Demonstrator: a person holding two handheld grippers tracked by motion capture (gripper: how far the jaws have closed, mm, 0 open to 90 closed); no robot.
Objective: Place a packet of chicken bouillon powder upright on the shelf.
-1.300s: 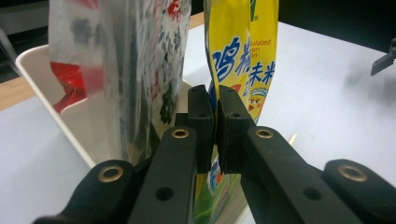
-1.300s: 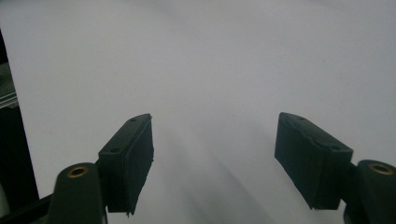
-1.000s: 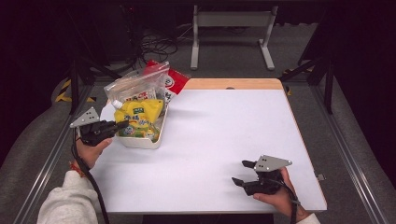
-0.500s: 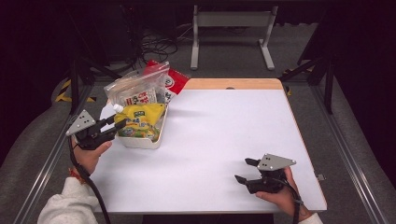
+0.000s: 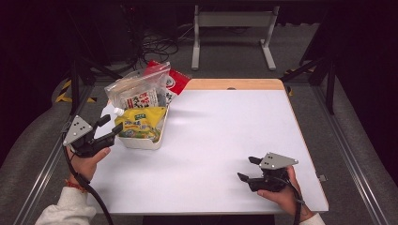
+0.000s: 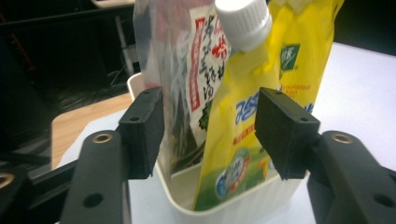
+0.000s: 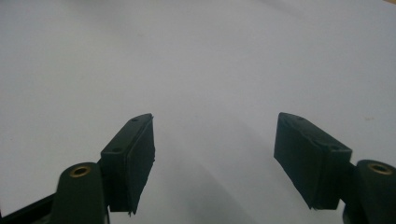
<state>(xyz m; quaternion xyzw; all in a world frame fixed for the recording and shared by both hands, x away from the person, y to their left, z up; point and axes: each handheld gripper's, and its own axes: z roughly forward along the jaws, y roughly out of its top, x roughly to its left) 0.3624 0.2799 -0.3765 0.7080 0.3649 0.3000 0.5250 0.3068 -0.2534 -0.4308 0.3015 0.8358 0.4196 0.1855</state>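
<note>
We see the yellow spouted pouch (image 5: 139, 123) with its white screw cap (image 6: 243, 22), printed with green and blue labels, standing tilted in the white bin (image 5: 141, 140) at the table's (image 5: 225, 154) left edge, touching a clear bag of printed packets (image 5: 138, 91) behind it. Our left gripper (image 5: 109, 129) sits just beside the bin, jaws apart and just been opening, nothing pressed between them. A second ago it was at the pouch; now it has drawn back toward the table's edge. Our right gripper (image 5: 248, 168) rests with jaws apart on the bare table, as before
</note>
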